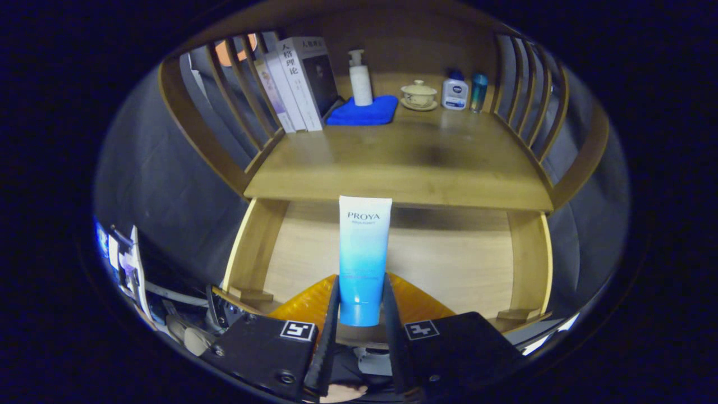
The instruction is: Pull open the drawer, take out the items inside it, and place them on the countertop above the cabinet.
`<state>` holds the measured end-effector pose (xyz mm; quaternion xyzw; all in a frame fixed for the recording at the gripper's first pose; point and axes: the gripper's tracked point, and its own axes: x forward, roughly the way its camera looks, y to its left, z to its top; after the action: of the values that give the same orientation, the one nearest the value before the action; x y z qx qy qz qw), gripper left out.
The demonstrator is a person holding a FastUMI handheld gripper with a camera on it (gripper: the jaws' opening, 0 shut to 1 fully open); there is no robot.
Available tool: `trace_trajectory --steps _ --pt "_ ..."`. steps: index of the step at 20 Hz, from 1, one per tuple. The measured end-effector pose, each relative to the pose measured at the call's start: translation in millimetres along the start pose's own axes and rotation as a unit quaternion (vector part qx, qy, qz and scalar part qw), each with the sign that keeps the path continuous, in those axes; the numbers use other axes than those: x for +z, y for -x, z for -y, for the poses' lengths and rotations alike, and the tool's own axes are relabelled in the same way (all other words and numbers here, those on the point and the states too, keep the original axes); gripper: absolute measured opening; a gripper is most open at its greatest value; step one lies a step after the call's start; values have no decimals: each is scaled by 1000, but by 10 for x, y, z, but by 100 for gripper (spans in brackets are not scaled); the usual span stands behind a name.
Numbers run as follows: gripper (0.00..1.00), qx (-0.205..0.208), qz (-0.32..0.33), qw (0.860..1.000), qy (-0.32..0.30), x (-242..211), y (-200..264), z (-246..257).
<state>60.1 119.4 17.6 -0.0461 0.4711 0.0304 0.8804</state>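
Note:
A blue-and-white tube (363, 258) stands upright between my fingers, cap end down, and my gripper (360, 306) is shut on its lower part. The tube hangs over the pulled-out wooden drawer (449, 264), whose light bottom shows on both sides of it. An orange packet (415, 306) lies in the drawer right under the tube, partly hidden by my fingers. Beyond the tube's top runs the front edge of the wooden countertop (415, 163).
At the back of the countertop stand several books (300, 81), a white pump bottle (360, 78) on a blue cloth (364, 112), a lidded cup on a saucer (418, 94), a white bottle (455, 92) and a teal can (478, 92). Slatted wooden rails (527, 106) fence both sides.

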Motion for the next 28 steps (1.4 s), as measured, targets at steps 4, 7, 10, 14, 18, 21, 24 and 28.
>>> trace_trajectory --steps 4,7,10,14,18,21,24,28 --pt "45 -32 5 999 -18 378 -173 261" --pt "44 -45 1 998 -39 610 -371 399" --pt "45 -52 -7 997 -56 785 -579 492" --pt "44 -60 -5 996 -62 1015 -746 512" --pt "44 -74 -4 995 -60 1152 -852 559" --pt "44 -79 -9 995 -55 1167 -906 597" --pt "45 -80 -15 995 -59 1150 -946 612" --pt "49 -62 -18 996 -58 1138 -937 580"
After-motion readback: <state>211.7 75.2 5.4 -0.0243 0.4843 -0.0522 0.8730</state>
